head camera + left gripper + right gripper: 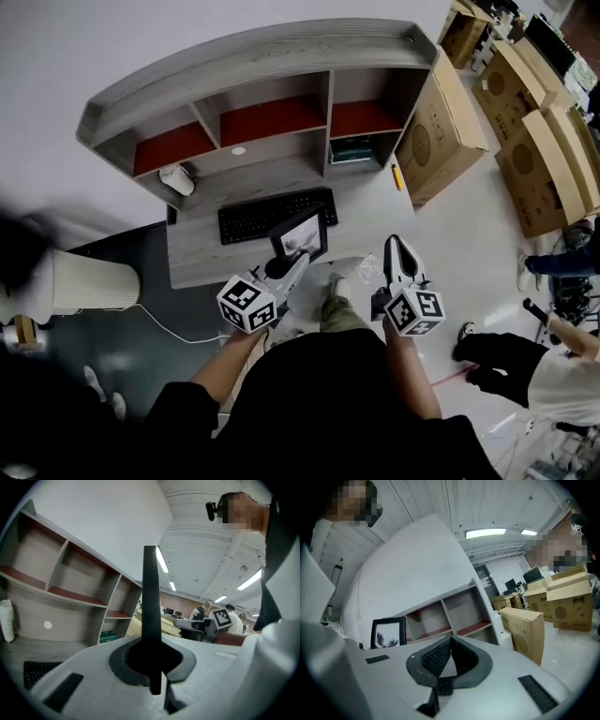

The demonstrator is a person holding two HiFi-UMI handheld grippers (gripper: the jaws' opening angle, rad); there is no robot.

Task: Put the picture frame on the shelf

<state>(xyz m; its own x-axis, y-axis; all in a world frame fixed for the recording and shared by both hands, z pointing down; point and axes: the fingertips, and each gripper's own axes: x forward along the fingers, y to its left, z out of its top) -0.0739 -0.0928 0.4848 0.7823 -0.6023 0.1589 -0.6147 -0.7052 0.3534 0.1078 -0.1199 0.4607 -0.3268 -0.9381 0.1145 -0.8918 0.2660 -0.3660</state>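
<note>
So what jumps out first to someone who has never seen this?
The black picture frame, clamped in the left gripper above the front of the desk, just in front of the keyboard. Behind it rises a grey shelf unit with red-floored compartments; the right gripper hangs empty at the right, jaws together.

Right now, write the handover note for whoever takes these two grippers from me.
Left gripper: shut on the picture frame, holding it upright over the front of the desk, just in front of the keyboard.
Right gripper: shut, holding nothing, off the desk's front right corner.
Shelf: its three red-floored upper compartments look empty.
Done: the frame is in hand and off the desk.
Left: carry the frame to the shelf, stand it in a compartment and release it.
</note>
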